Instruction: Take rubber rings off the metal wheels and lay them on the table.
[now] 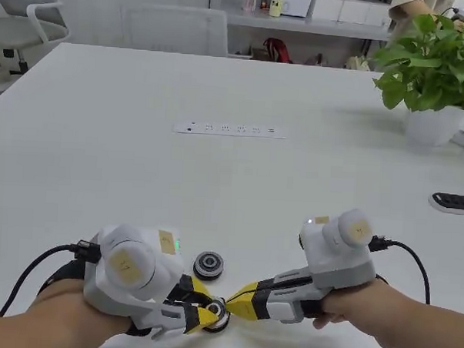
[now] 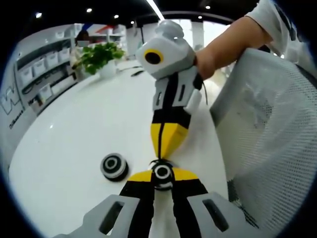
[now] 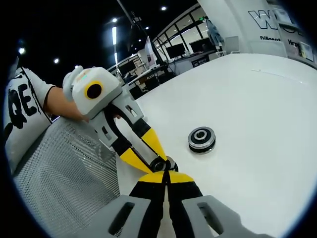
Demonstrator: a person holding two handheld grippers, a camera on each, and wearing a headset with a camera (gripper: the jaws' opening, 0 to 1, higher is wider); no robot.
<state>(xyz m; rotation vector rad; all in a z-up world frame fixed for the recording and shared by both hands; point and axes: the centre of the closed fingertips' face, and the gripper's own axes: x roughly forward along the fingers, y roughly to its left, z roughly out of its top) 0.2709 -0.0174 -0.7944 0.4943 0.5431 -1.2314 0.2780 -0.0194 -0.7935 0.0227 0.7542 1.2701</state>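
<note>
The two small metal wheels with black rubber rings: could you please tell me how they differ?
The held metal wheel is clamped by the left gripper; the free metal wheel lies flat on the white table. The right gripper, tips shut, touches the held wheel's rim; nothing touches the free one. Both wear black rubber rings.

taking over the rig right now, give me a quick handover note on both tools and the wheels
The left tool is shut on a metal wheel, close in front of the person.
The right tool has its jaws together, tip at that wheel's rim; whether it has pinched the rubber ring is unclear.
The second wheel lies flat on the table just beyond the tools, with its black ring on.
Done: no ring laid on the table yet.
Left: pull the ring off the held wheel, lay it down, then do the second wheel.
</note>
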